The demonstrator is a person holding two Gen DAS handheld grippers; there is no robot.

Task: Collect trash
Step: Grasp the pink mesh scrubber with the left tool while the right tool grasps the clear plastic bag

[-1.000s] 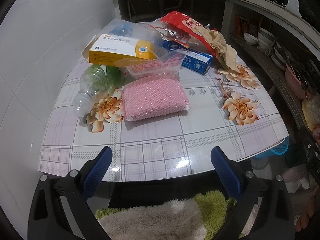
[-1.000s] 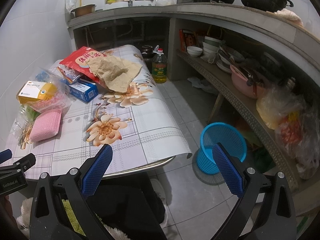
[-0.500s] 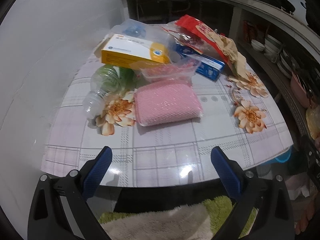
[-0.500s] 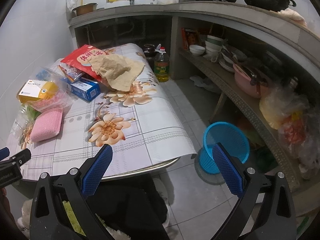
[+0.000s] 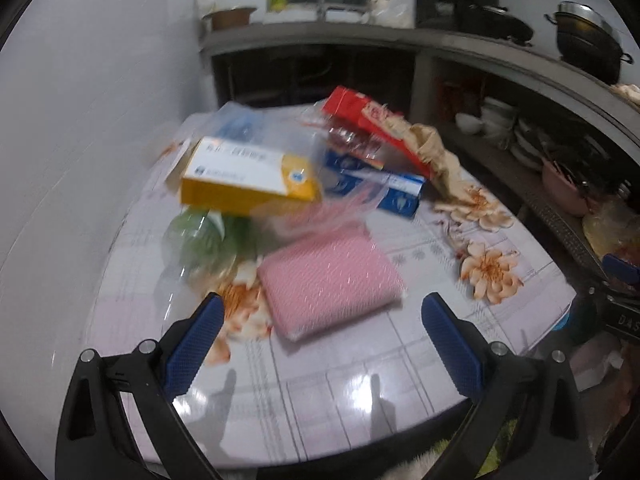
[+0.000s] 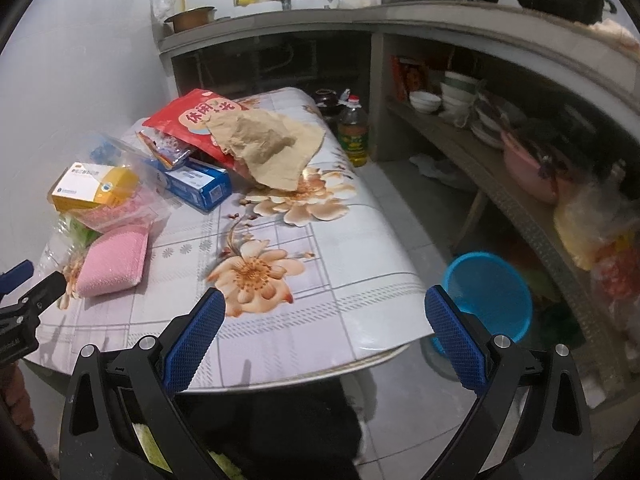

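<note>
Trash lies on a floral-cloth table [image 6: 352, 248]: a pink sponge pack [image 5: 330, 276] [image 6: 114, 258], a yellow box [image 5: 248, 178] [image 6: 96, 186] in clear plastic, a crushed green bottle [image 5: 200, 240], a blue box [image 5: 384, 188] [image 6: 198, 184], a red snack bag [image 5: 372, 124] [image 6: 192, 120] and crumpled brown paper [image 6: 268, 148]. My left gripper [image 5: 320, 344] hovers open over the near table edge, just in front of the pink pack. My right gripper [image 6: 326, 336] is open at the table's front right corner, empty. A blue bin [image 6: 490, 294] stands on the floor to the right.
A white tiled wall [image 5: 80, 120] borders the table on the left. A concrete counter [image 6: 460, 26] with shelves of bowls and pots wraps the back and right. An oil bottle [image 6: 352, 132] stands on the floor behind the table. The other gripper's tip [image 6: 24, 300] shows at far left.
My left gripper has moved forward over the table edge and tilted up, closing on the pink pack. My right gripper edged forward toward the table corner. Both stay open.
</note>
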